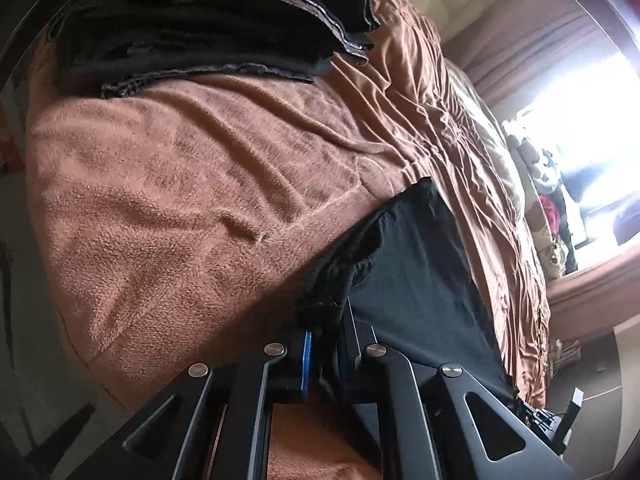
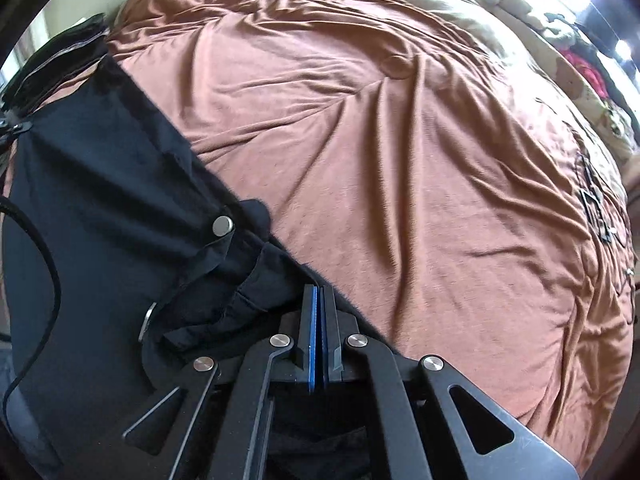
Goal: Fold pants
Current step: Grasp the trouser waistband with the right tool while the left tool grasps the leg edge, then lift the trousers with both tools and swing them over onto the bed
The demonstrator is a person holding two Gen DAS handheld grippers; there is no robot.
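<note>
Stretching between the two claws, the black pants [image 1: 420, 264] hang taut above the brown bedspread [image 1: 180, 184], one edge pinched at each end. The left claw [image 1: 326, 332] has its blue-lined fingers [image 1: 307, 360] closed on a bunched fold of the cloth, and from there the fabric spreads away toward the right in a flat dark sheet. In the right wrist view the right claw [image 2: 319, 320] has its two blue pads pressed together with hardly a gap, and the hem of the pants [image 2: 120, 184] runs right up to them; the cloth seems caught between them, gathered into small pleats just to the left of the fingers. A metal button [image 2: 222, 225] shows on the waistband near that gathered part.

The pants sit over the near edge of the bed, lifted rather than lying flat, with the rumpled spread open beyond them. At the far left corner of the bed a stack of folded dark clothes [image 1: 224, 24] rests on the cover, well apart from the claws. A cable [image 2: 44, 280] loops across the cloth on the left side. Bright window light [image 1: 592, 128] washes out the right side of the room, beside a curtain [image 1: 532, 36].
</note>
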